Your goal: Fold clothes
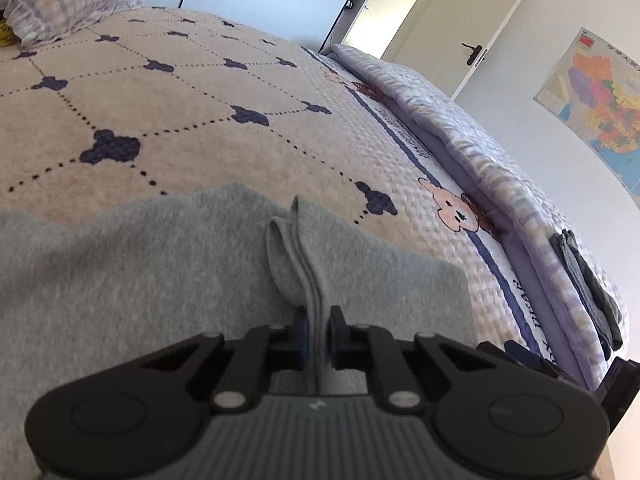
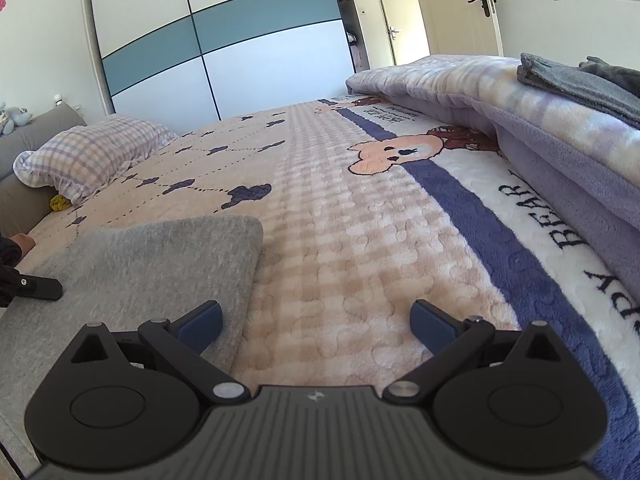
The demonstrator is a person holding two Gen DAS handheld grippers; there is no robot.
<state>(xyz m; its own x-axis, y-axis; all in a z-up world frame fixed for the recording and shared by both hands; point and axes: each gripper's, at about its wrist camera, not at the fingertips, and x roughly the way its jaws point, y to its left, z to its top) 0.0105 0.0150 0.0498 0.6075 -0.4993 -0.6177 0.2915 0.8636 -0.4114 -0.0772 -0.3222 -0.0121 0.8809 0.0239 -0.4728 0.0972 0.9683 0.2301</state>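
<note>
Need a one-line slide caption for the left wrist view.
Left gripper shut on a pinched ridge of the grey garment lying on the bear-print blanket.

A bedroom in a home. A bed spread with a bear-patterned blanket [image 2: 360, 216] carries a checked pillow [image 2: 92, 152]; behind it stand a sliding-door wardrobe [image 2: 224, 40], a white door [image 2: 460, 8], and a wall map [image 1: 596, 96].
</note>
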